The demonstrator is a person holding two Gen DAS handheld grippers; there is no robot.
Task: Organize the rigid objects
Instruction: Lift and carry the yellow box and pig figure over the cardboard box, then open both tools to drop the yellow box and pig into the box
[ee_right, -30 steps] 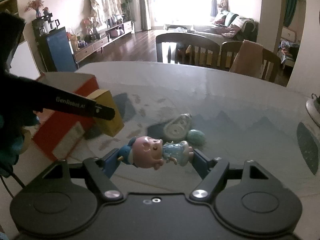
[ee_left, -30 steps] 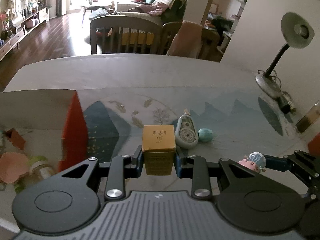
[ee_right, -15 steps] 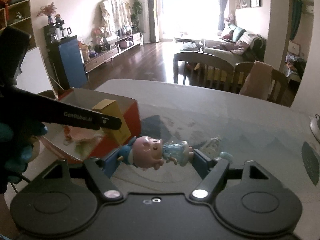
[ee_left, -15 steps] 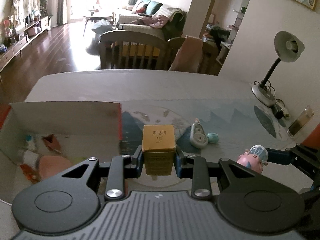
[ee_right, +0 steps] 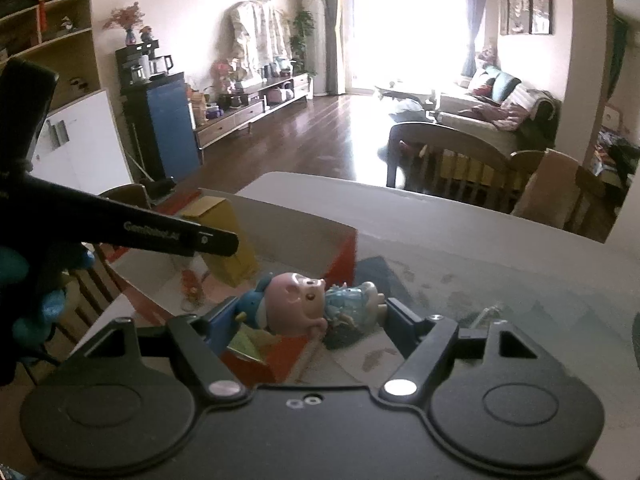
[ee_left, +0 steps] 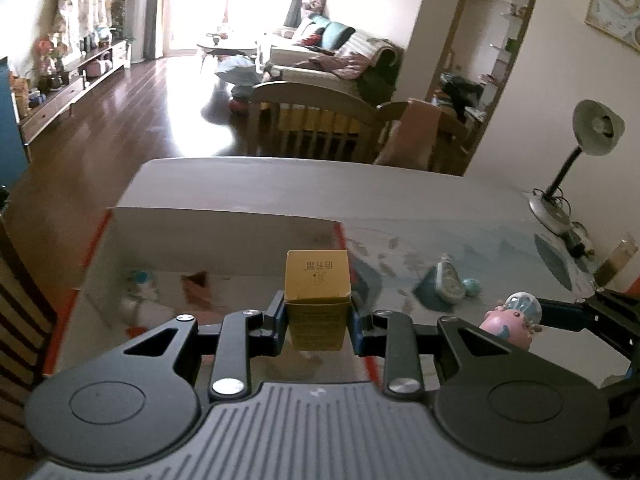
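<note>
Left gripper clamped on a small yellow carton, pads pressing its two side walls, held upright in the air with long axis vertical and the printed top face turned to the camera. Below and just beyond, the open red cardboard box with white inner walls; carton hanging above the right part of the box, close to its right wall. Inside the box some small items, blurred, on the left part of the floor; bare floor in the middle and right.

Right gripper closed on a pink pig figurine, lying sideways between the fingers, long axis left to right, blue end at the left finger and pale blue dress toward the right finger. Figurine held above the near right corner of the box, beside the red wall.

Farther on the table, right of the box, a white correction tape dispenser and a small teal egg just beside it, both well apart from the grippers. Desk lamp at the far right edge.
</note>
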